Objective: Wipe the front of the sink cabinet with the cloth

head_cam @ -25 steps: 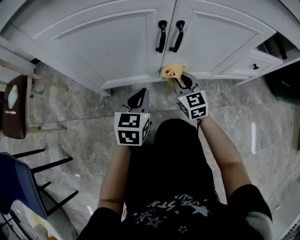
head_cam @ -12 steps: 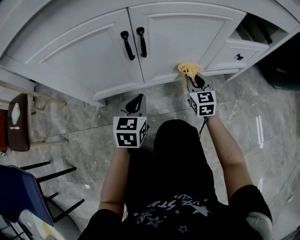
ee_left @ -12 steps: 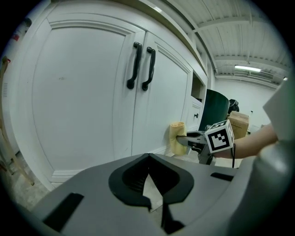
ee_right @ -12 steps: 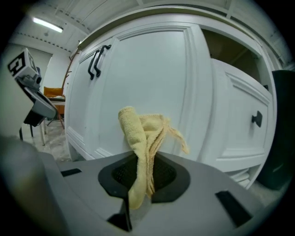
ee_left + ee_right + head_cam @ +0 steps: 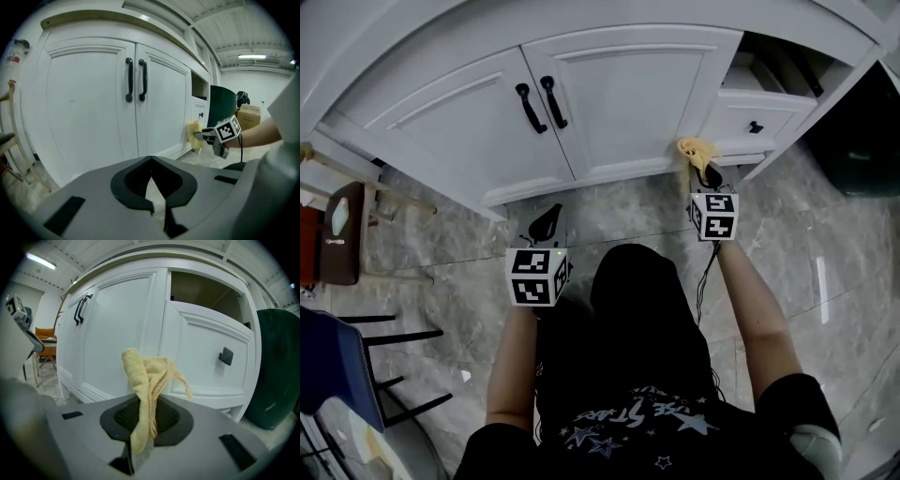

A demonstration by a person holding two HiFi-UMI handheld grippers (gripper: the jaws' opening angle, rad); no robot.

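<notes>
Held cloth (image 5: 696,148) clamped in right tongs (image 5: 701,169) against sink cabinet's (image 5: 619,103) lower right edge; left tongs (image 5: 546,223) closed on nothing. Loosely bunched, so could have snagged on moulding and pulled free.

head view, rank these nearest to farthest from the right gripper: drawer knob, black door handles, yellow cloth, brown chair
1. yellow cloth: clamped in the right gripper, at its tips.
2. drawer knob: just up and to the right.
3. black door handles: up and to the left, on the cabinet doors.
4. brown chair: far left edge of the view.
</notes>
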